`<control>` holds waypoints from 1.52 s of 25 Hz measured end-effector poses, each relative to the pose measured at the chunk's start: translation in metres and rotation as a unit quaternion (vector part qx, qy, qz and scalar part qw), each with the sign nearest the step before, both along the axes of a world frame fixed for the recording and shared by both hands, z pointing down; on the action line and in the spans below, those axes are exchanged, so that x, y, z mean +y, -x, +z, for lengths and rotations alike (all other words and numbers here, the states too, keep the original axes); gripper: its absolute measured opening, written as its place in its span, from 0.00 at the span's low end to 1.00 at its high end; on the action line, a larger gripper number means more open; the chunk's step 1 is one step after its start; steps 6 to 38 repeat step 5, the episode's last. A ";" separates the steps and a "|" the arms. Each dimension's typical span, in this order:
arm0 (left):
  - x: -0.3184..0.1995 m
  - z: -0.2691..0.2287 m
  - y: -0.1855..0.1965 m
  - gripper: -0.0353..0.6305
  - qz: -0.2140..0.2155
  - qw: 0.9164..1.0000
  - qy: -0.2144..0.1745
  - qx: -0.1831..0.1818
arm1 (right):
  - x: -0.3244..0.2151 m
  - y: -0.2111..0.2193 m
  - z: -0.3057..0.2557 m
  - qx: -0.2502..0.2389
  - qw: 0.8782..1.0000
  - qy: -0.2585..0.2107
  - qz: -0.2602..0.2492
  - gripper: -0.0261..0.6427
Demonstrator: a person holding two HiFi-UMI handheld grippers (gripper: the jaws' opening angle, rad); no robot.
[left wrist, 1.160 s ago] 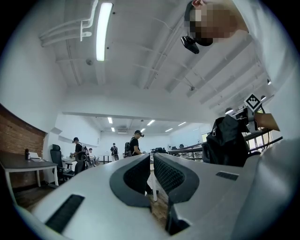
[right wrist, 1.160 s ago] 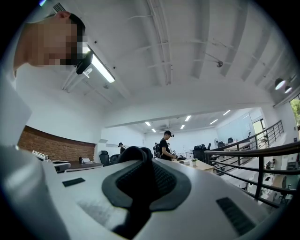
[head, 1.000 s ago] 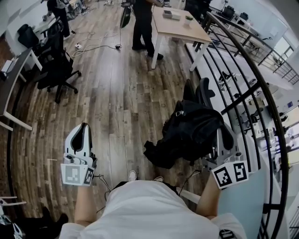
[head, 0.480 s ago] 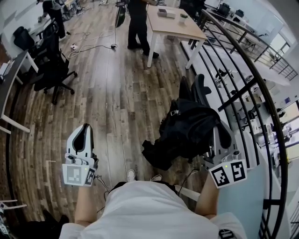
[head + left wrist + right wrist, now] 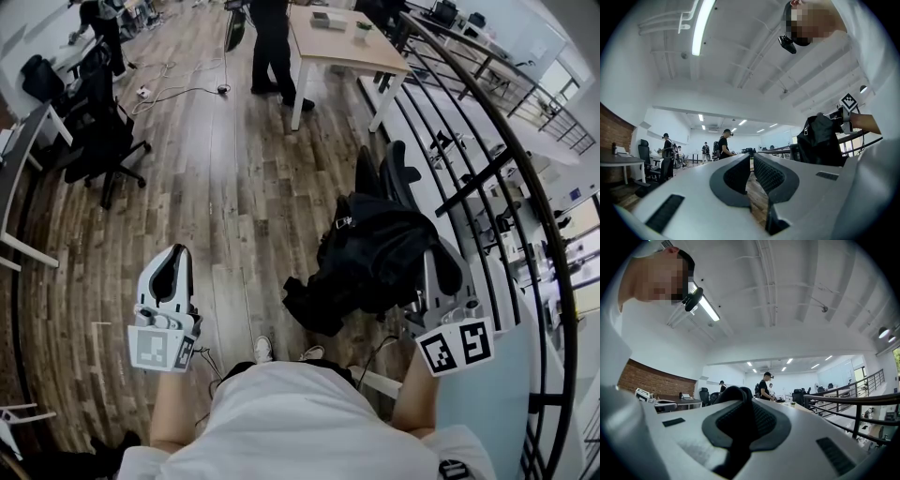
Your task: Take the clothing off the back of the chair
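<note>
1. Desk (image 5: 19, 159) sits at the far left edge, with a black office chair (image 5: 98, 131) just beside it, both on the plank floor (image 5: 234, 187).
2. The left gripper (image 5: 172, 258) is low left, over bare floor. Its jaws are a narrow slit apart with nothing between them; planks show through the slit in the left gripper view (image 5: 752, 157).
3. The black jacket (image 5: 375, 253) is right of centre, hanging bunched from the right gripper, its lower end trailing toward the person's feet.
4. The chair (image 5: 401, 173) stands just behind the jacket; I cannot tell whether they touch.
5. The right gripper (image 5: 439, 281) is low right. Its jaws are pressed together, pinching the jacket's dark fabric (image 5: 733, 392).
6. A curved black railing (image 5: 511, 187) runs along the right side.
</note>
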State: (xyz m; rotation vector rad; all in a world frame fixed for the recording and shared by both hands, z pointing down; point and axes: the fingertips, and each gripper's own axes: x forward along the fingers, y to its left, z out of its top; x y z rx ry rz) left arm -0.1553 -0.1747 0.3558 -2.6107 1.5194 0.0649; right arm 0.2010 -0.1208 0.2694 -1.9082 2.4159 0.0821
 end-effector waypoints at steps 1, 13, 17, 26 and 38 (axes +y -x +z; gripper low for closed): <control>0.000 0.001 -0.001 0.12 0.000 1.000 0.000 0.000 | 0.001 0.000 0.000 0.001 1.000 0.000 0.001 0.09; 0.002 0.003 -0.005 0.12 0.004 1.000 0.003 0.001 | 0.003 0.000 0.000 0.002 1.000 0.001 0.000 0.09; 0.002 0.003 -0.005 0.12 0.004 1.000 0.003 0.001 | 0.003 0.000 0.000 0.002 1.000 0.001 0.000 0.09; 0.002 0.003 -0.005 0.12 0.004 1.000 0.003 0.001 | 0.003 0.000 0.000 0.002 1.000 0.001 0.000 0.09; 0.002 0.003 -0.005 0.12 0.004 1.000 0.003 0.001 | 0.003 0.000 0.000 0.002 1.000 0.001 0.000 0.09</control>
